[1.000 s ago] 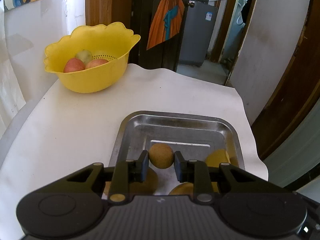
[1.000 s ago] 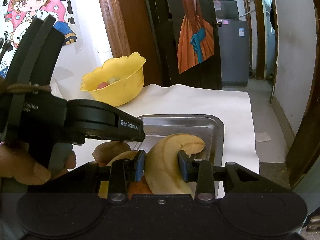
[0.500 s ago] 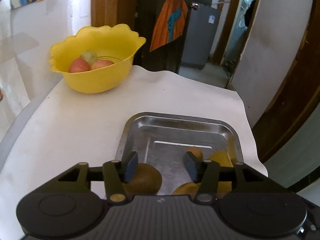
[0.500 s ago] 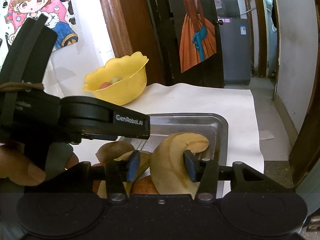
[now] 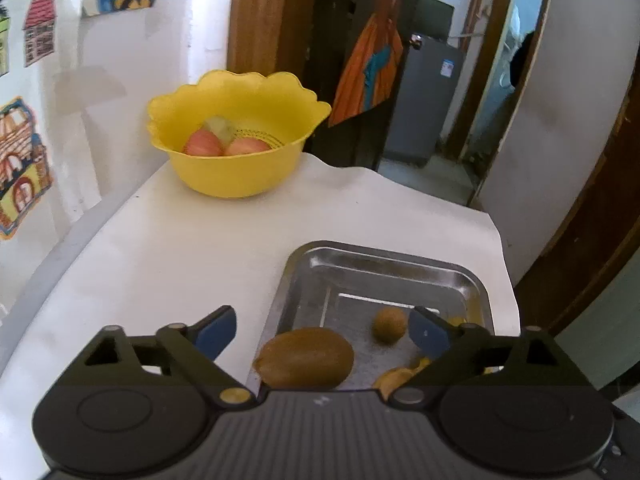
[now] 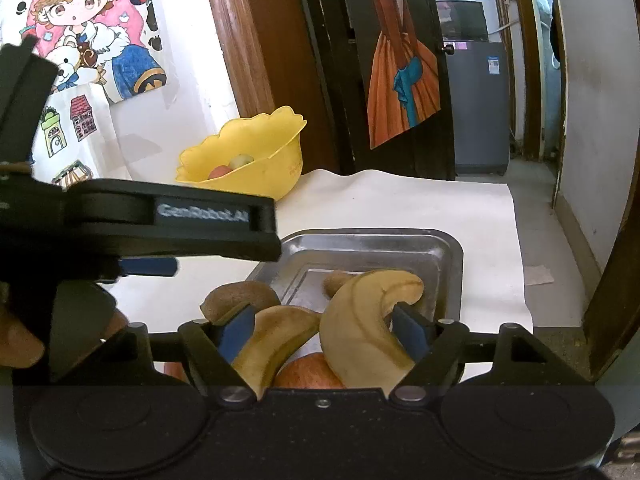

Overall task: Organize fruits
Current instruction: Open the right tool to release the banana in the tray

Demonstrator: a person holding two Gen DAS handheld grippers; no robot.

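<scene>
Fruit sits in a shallow steel tray at the near right of a white-covered table. Nearest the left cam: a brown oval kiwi perched at the tray's near-left corner, partly over the rim. Just beyond it, a smaller round brown fruit lies on the tray floor, apart from the kiwi. From the right cam, two pale yellow bananas dominate: a curved banana arching up w/ its tip over the tray, and a second banana to its left; a reddish apple peeks out beneath both.

Left gripper is spread wide, blue pads either side of the kiwi & small fruit, gripping nothing. Right gripper is likewise spread, w/ both bananas between its pads; the right pad is right at the curved banana, contact unclear.

At the table's far left corner, by the wall, a yellow scalloped bowl holds two red apples and a greenish fruit. Left gripper's black body crosses the right cam's view, blocking part of the table and tray; a hand shows at the left edge. Cartoon posters hang on the wall; a painting of an orange dress hangs on the dark door.
</scene>
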